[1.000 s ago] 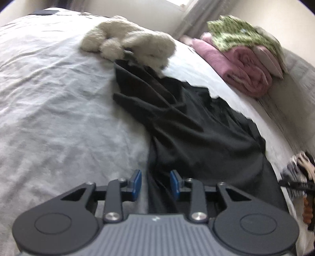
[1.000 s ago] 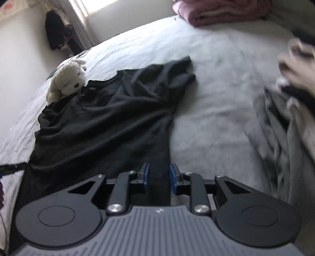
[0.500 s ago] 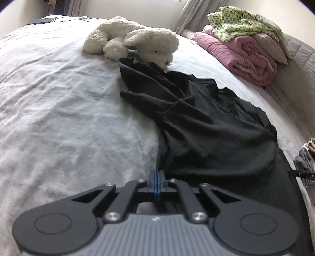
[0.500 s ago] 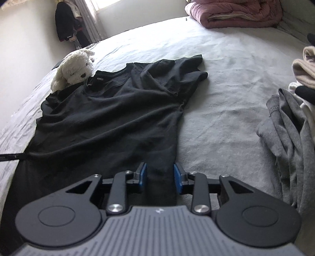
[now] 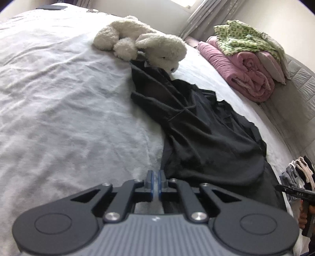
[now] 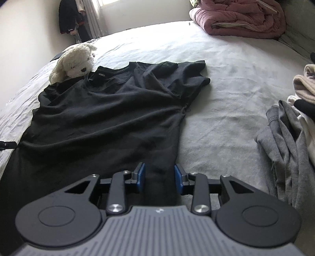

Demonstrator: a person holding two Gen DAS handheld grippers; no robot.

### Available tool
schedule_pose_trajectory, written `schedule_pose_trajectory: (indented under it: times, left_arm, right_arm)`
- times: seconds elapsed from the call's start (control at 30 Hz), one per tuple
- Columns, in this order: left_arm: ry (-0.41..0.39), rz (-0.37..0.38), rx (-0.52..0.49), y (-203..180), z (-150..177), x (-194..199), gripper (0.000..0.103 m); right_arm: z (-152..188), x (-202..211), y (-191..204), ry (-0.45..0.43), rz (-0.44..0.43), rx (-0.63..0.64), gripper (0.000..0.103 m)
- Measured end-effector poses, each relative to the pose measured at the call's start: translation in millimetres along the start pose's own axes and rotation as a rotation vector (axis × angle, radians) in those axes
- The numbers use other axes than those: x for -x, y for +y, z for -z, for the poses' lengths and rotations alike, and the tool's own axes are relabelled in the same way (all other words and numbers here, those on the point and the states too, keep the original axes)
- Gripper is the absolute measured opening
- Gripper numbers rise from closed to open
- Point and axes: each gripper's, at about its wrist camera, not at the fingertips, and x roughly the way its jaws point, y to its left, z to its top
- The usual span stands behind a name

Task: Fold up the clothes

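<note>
Black T-shirt (image 6: 110,118) lies spread on the bed (image 6: 226,94), collar toward the far side, hem at the near edge; cloth wrinkled, both sleeves bunched. Left hand-held gripper (image 5: 155,180): blue pads pressed together at the shirt's left hem edge; a thin pale sliver shows between them, so whether cloth is pinched cannot be told. Right hand-held gripper (image 6: 159,177): jaws partly apart, straddling the shirt's right hem corner, dark cloth in the gap, pads not seen pressing on it. White plush dog (image 6: 73,63) rests on the shirt's left shoulder, touching the sleeve and beside the collar. Left of the shirt: broad stretch of bare sheet out to the bed's left edge. Right of the shirt: bare strip, then a grey garment (image 6: 283,145) with other pale and dark clothes heaped at the right edge. Far right corner holds a rolled pink quilt (image 5: 242,74) with a green patterned cloth (image 5: 242,37) on top, well apart from the shirt. Dark clothing (image 6: 69,17) hangs by the curtain at the far wall.
</note>
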Motion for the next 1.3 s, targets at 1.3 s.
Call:
schedule_pose_trajectory:
  times: [1.3]
  left_arm:
    - [0.105, -0.188, -0.344, -60, 71, 24, 0.011]
  right_arm:
    - [2, 21, 23, -0.034, -0.061, 0.065, 0.039]
